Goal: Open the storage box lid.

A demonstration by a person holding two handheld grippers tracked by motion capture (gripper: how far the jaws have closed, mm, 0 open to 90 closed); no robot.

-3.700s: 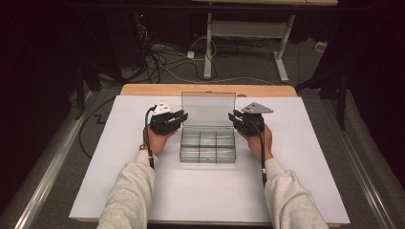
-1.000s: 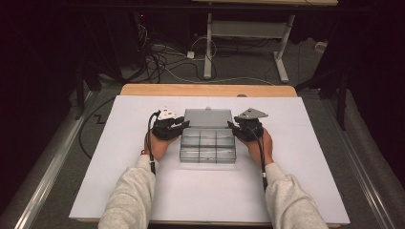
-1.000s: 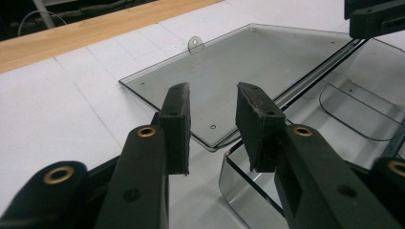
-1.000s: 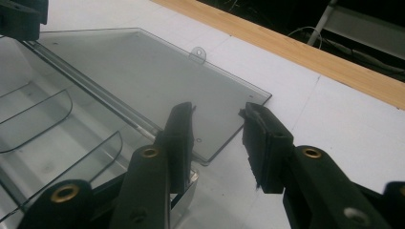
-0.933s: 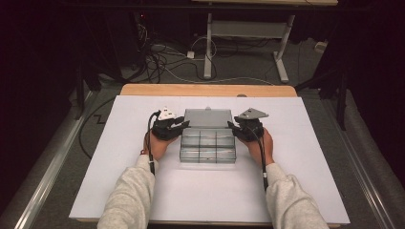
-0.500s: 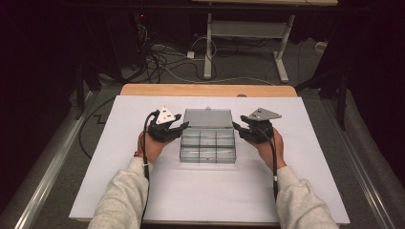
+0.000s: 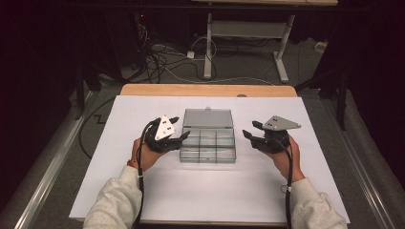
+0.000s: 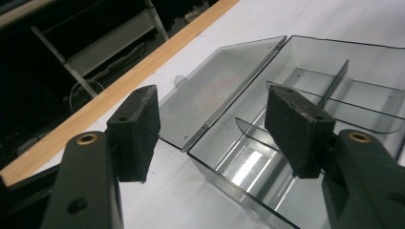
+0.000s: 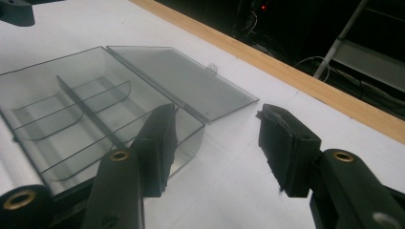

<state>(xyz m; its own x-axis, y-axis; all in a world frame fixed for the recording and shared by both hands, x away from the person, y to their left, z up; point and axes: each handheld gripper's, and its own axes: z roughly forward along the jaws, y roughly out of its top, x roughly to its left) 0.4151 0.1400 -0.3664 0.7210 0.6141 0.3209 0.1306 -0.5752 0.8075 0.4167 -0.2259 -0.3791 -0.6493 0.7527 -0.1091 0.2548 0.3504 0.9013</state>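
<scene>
A clear plastic compartment box [image 7: 207, 149] sits mid-table, its lid [image 7: 207, 118] lying flat behind it. My left gripper [image 7: 182, 127] hovers by the box's left side. Its jaws have just been opening, and its pads [image 8: 136, 129] press on nothing. Along those jaws I see the box's [image 8: 239, 171] rear corner and the hinged lid [image 8: 219, 86] on the table below. My right gripper [image 7: 250, 129] hangs a short way off the box's right side. Its jaws have also just been opening, with nothing between them. From there the box [image 9: 71, 119] and lid [image 9: 181, 81] lie ahead to the left.
The white table cover [image 7: 215, 191] spreads around the box, with a wooden strip [image 7: 207, 90] along its far edge. Beyond it the dark floor holds cables [image 7: 162, 57] and desk legs [image 7: 282, 52]. The person's sleeves [image 7: 119, 205] enter from the bottom.
The lid has gone from standing upright to lying flat behind the box. Both hands have drawn outward from the box's sides, the right one farther, and both pairs of jaws have widened.
</scene>
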